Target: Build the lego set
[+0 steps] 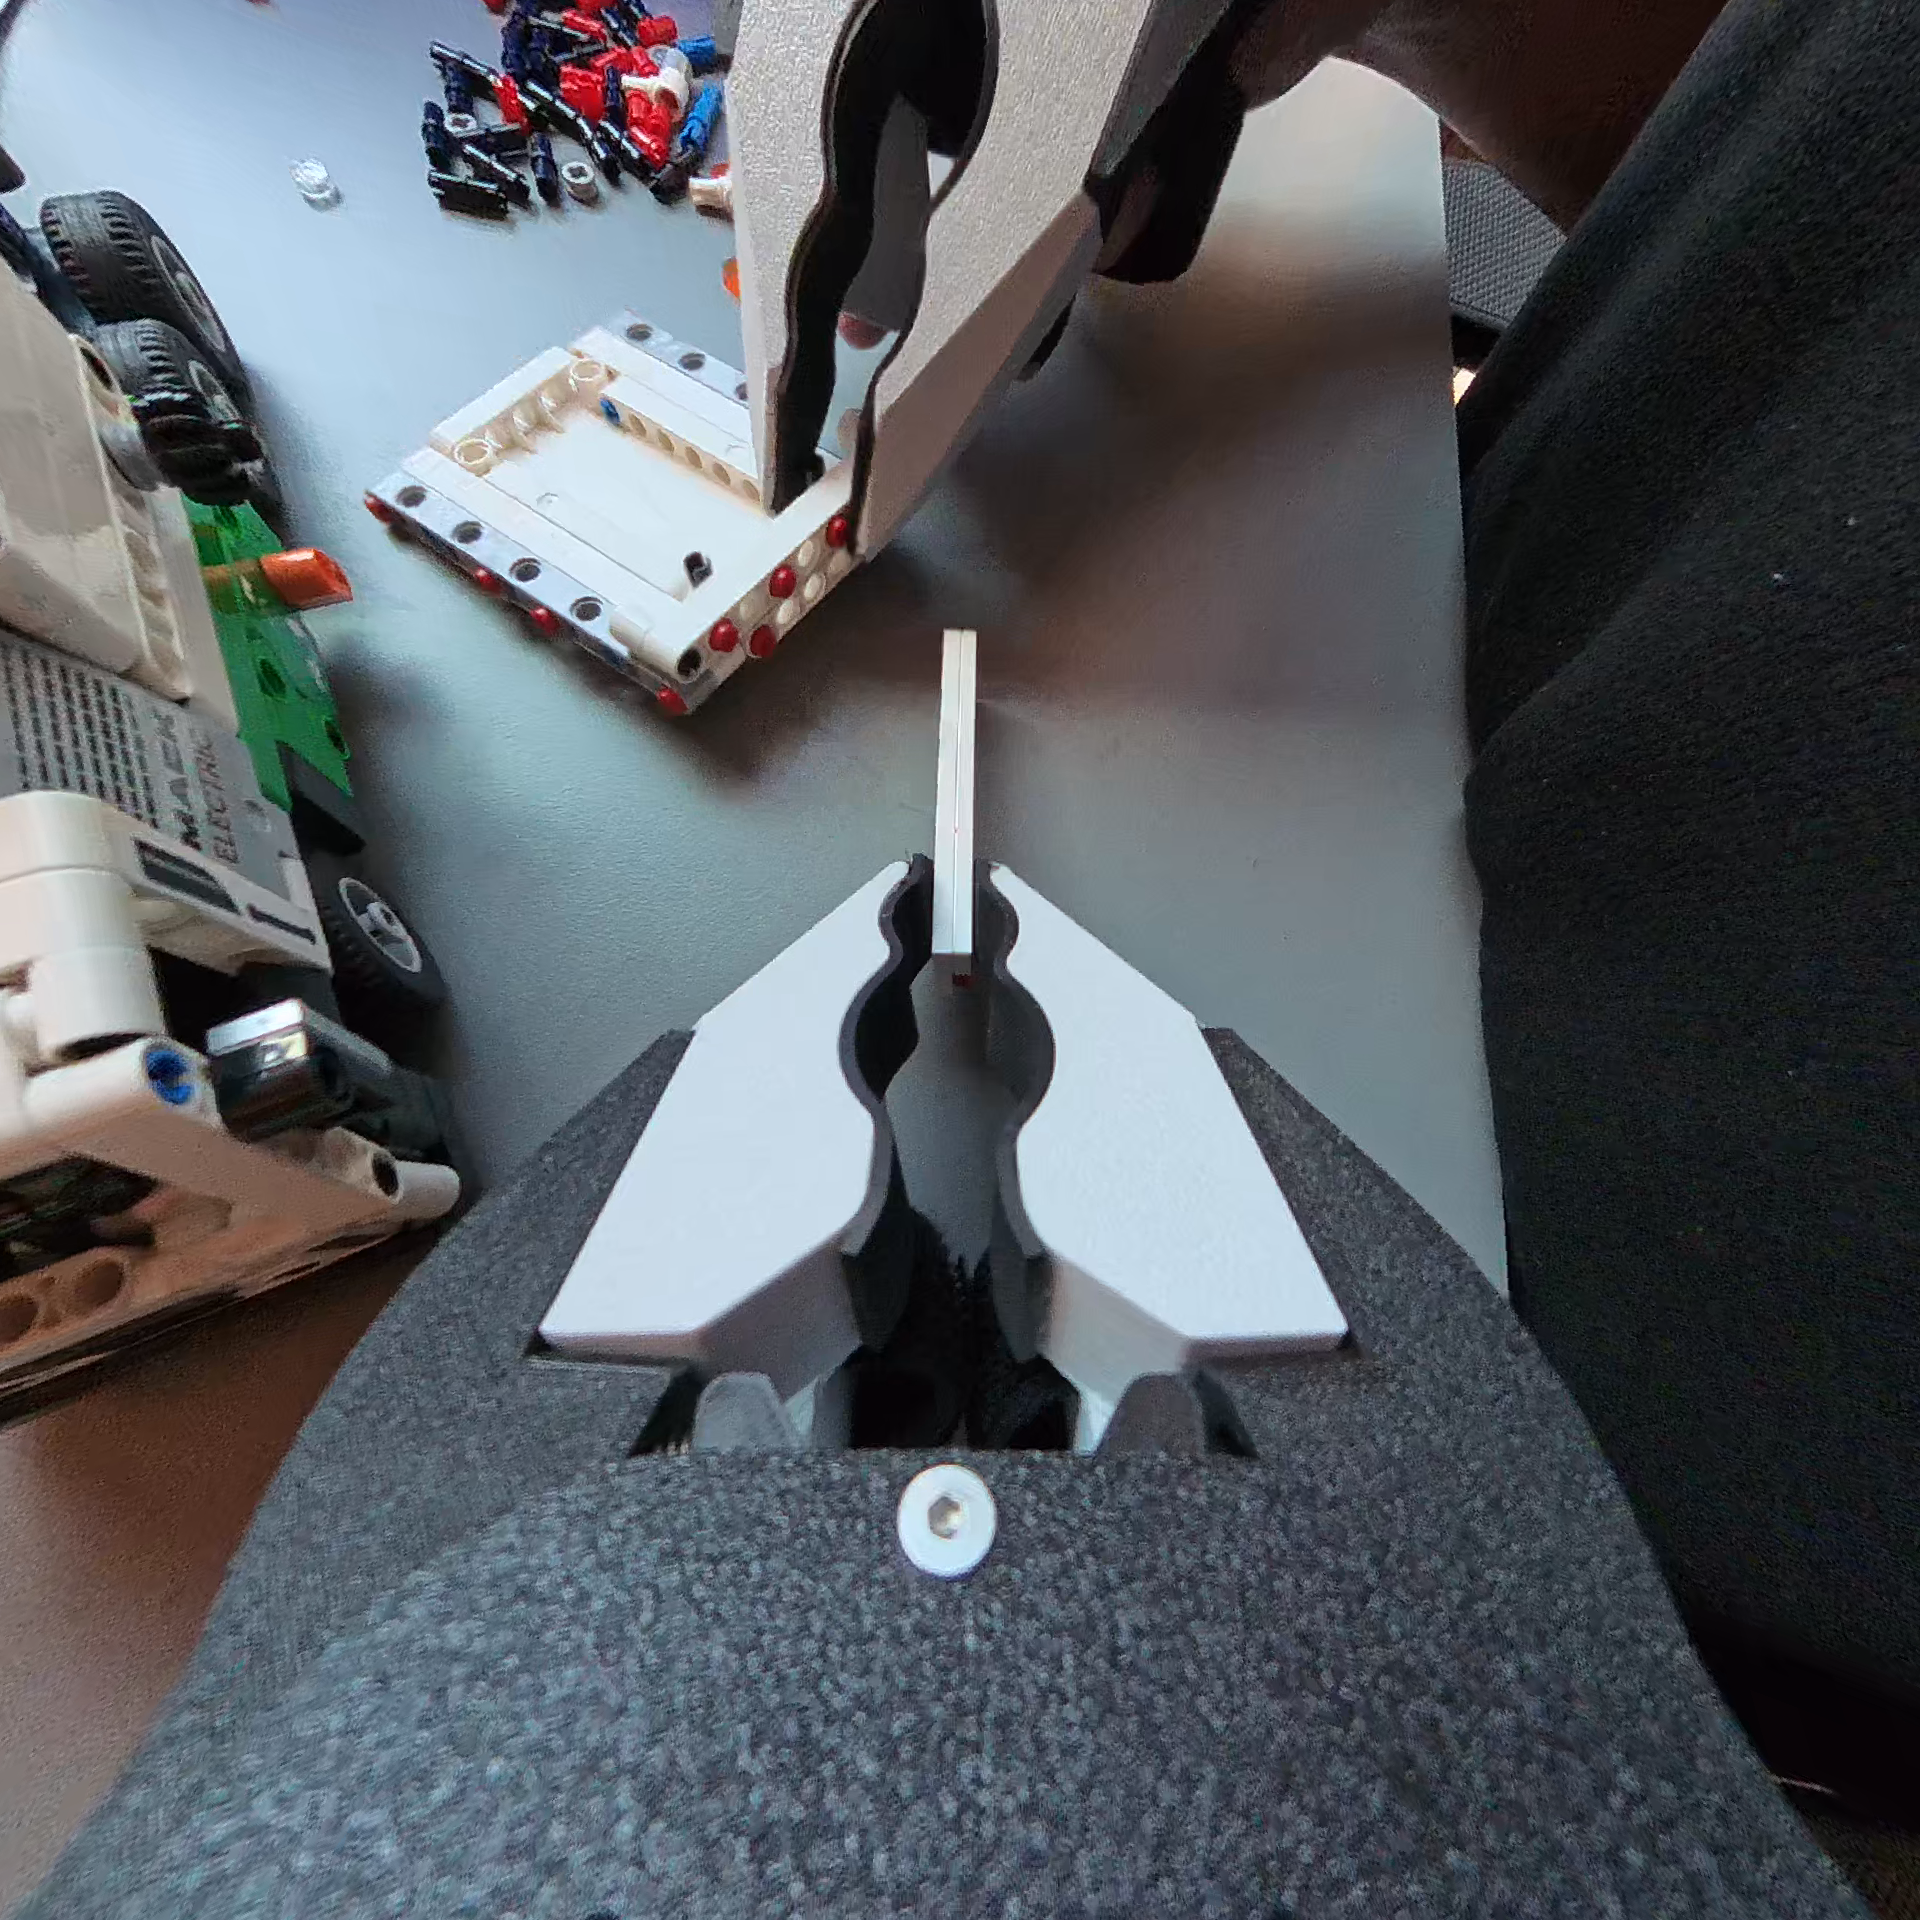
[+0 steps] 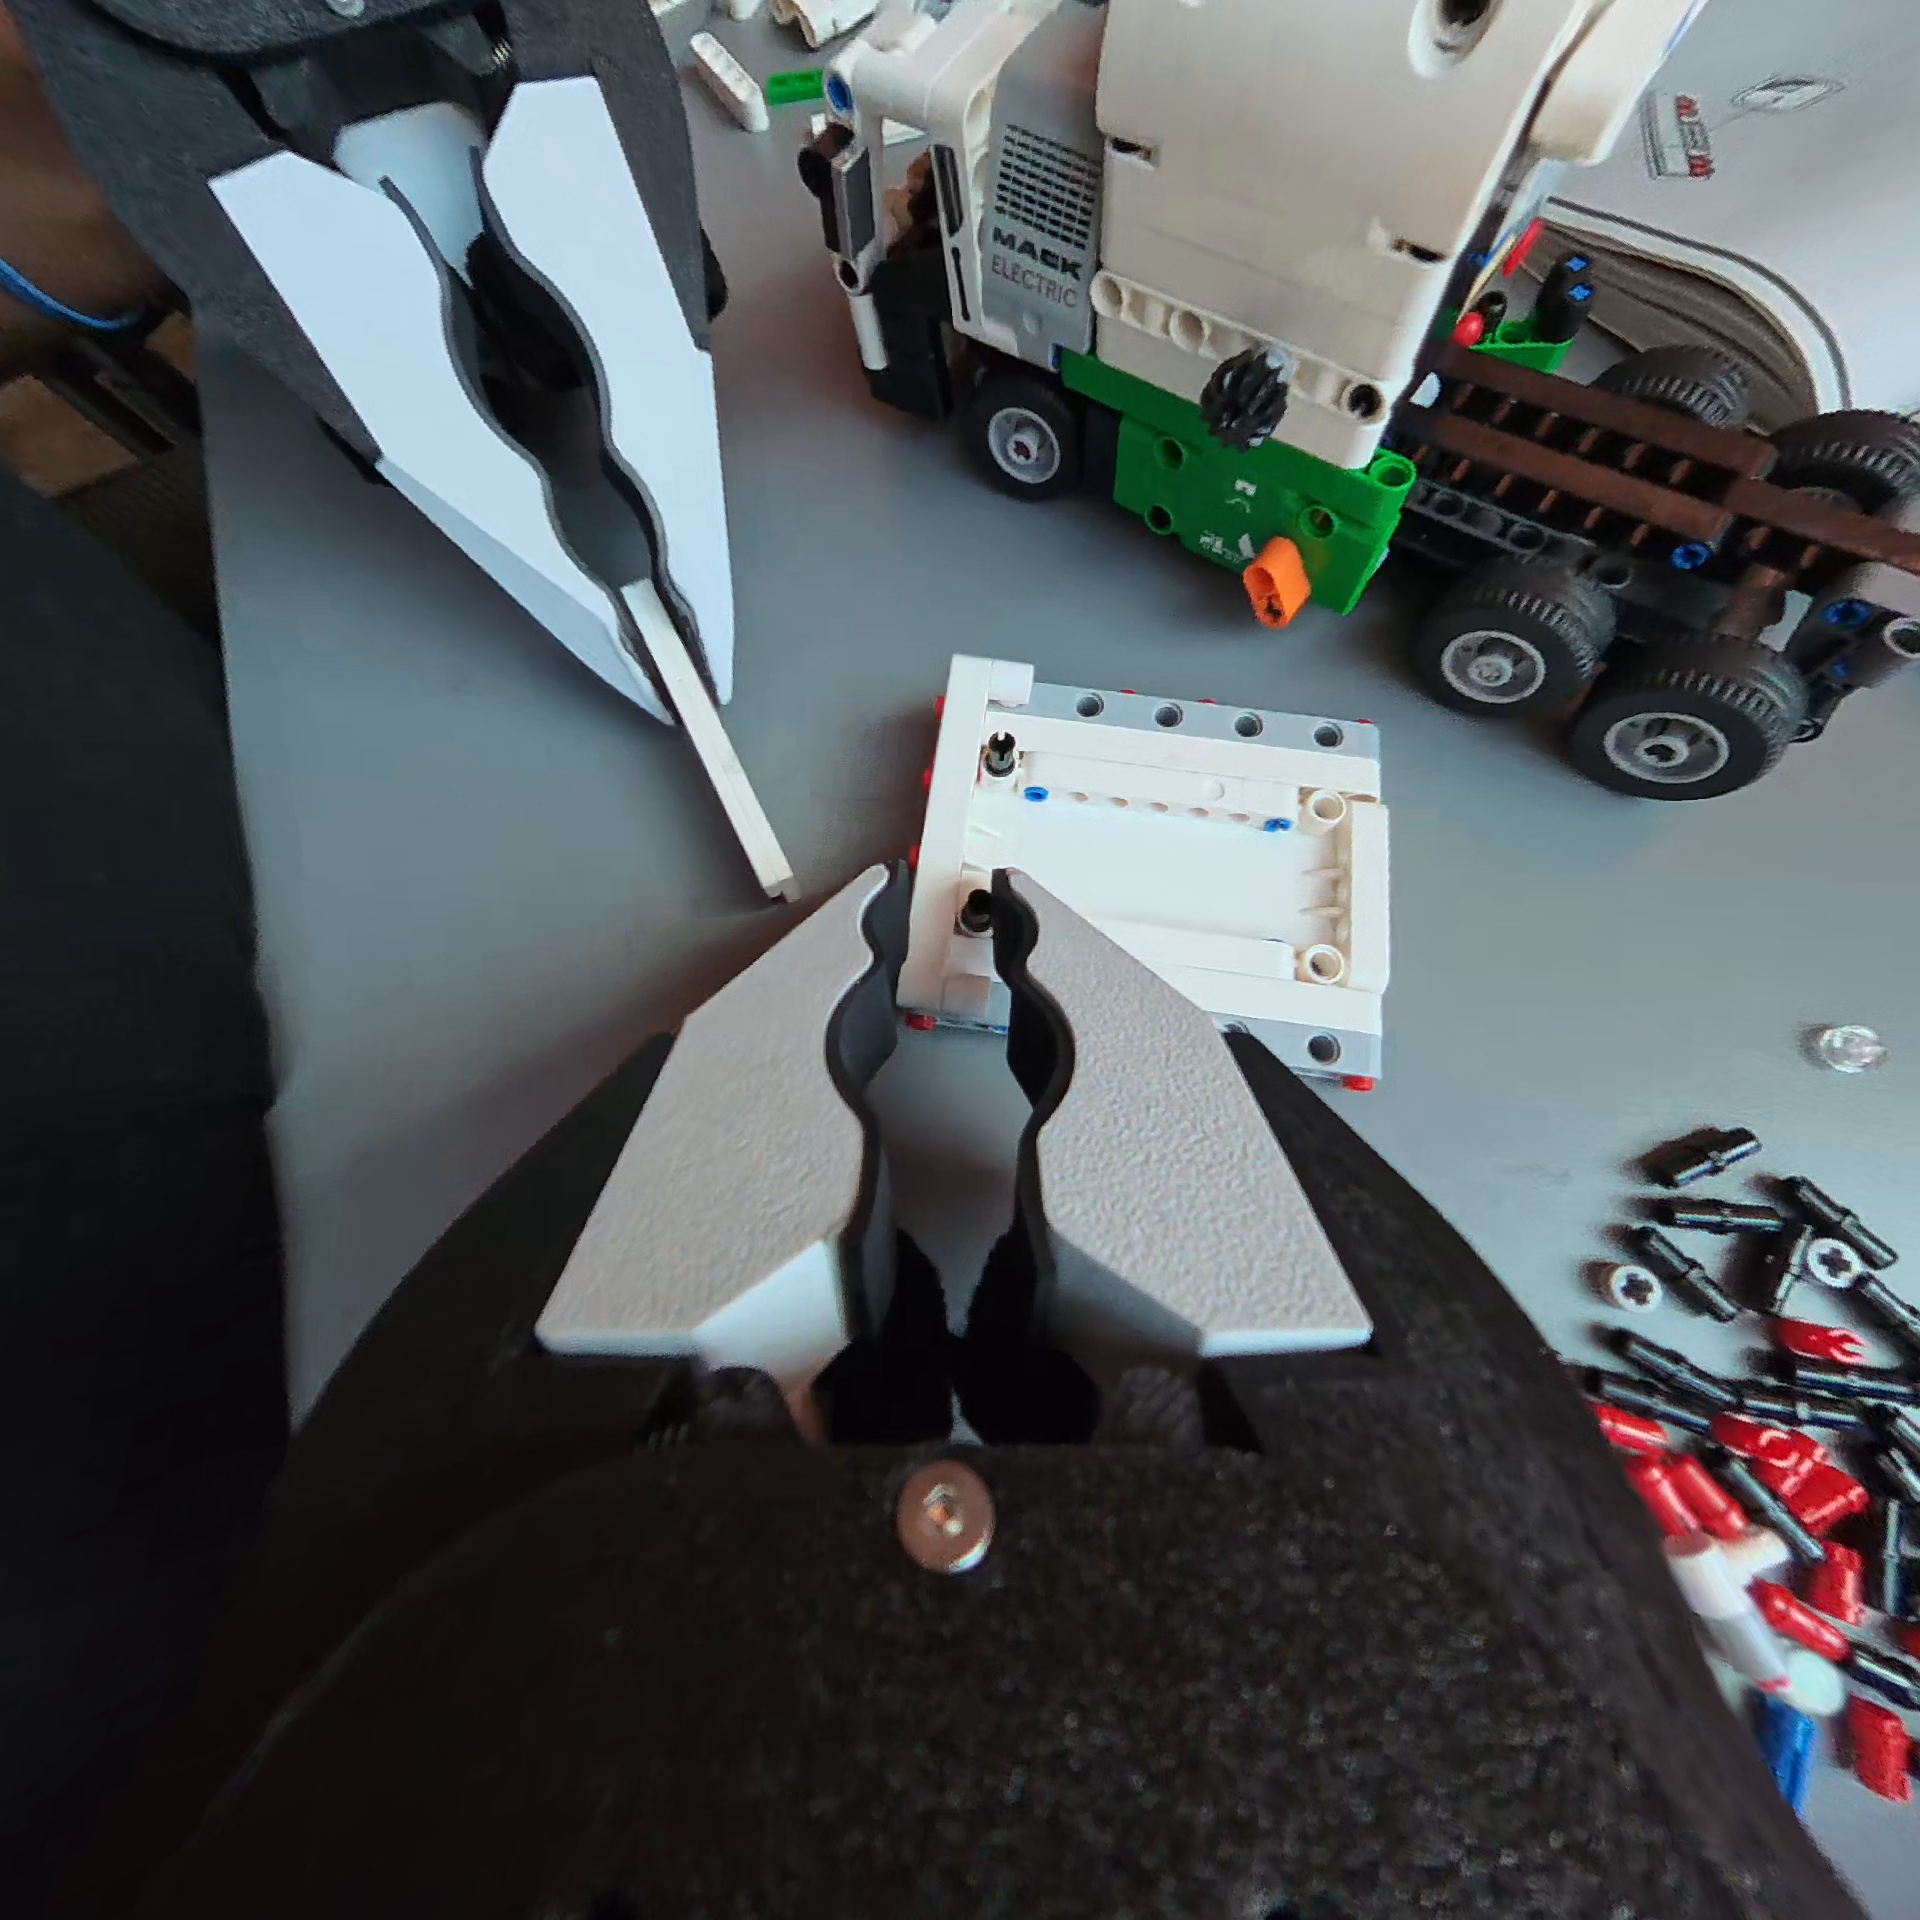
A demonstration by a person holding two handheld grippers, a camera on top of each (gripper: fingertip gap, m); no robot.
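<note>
My left gripper (image 1: 954, 868) is shut on a thin white flat plate (image 1: 956, 769), held edge-on and sticking forward over the grey table. In the right wrist view the plate (image 2: 727, 779) slants down from the left gripper (image 2: 691, 686), and its tip is close to the table beside a white and grey brick frame assembly (image 2: 1174, 873). My right gripper (image 2: 945, 883) straddles the near left wall of that assembly, next to a black pin (image 2: 977, 912). Its pads press on the wall from both sides. The left wrist view shows the right gripper (image 1: 826, 509) coming down on the assembly's (image 1: 582, 509) corner.
A white and green toy truck (image 2: 1247, 260) stands behind the assembly and shows at the left of the left wrist view (image 1: 94, 582). A pile of black, red and blue pins (image 2: 1787, 1403) lies at the right. A clear round stud (image 2: 1847, 1044) lies nearby. Dark cloth (image 1: 1714, 831) borders the table. One gripper's finger ends stand about 8 cm off the other's. The clear round stud (image 2: 1847, 1044) is about 15 cm from my right fingertips and 20 cm from my left. The left camera catches it too, in the left wrist view (image 1: 310, 176).
</note>
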